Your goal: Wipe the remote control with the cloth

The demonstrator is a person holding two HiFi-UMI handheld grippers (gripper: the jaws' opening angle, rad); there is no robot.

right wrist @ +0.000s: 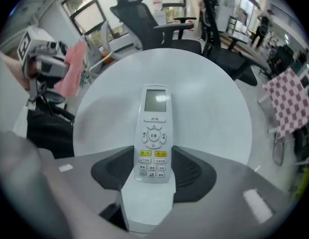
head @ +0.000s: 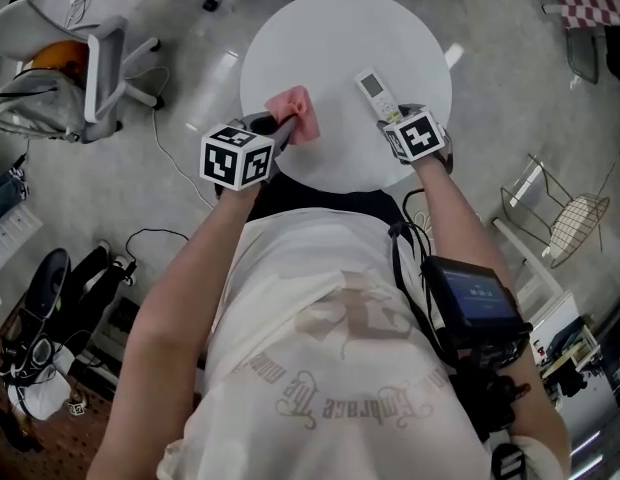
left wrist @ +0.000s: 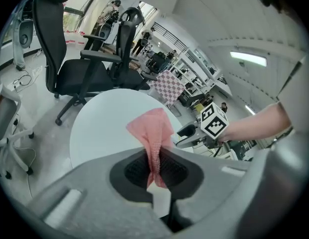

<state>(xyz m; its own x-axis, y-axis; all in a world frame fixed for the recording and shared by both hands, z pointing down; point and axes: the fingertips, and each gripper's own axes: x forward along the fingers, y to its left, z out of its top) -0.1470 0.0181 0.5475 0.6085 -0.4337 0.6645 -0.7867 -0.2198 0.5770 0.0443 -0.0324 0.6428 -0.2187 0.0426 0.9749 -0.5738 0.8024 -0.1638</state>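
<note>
A white remote control (head: 375, 90) (right wrist: 154, 128) lies buttons up on the right part of the round white table (head: 330, 38). My right gripper (head: 390, 116) (right wrist: 153, 171) comes steeply down on its near end, with both pads against its sides. My left gripper (head: 283, 126) (left wrist: 157, 163) is shut on a pink cloth (head: 295, 113) (left wrist: 152, 131), which sticks up out of the jaws above the table's left part. The cloth (right wrist: 72, 68) is a hand's width left of the remote and does not touch it.
A white chair (head: 90, 68) stands left of the table, with cables on the floor below it. A wire rack (head: 570, 218) is at the right. Black office chairs (left wrist: 75, 68) stand beyond the table's far edge.
</note>
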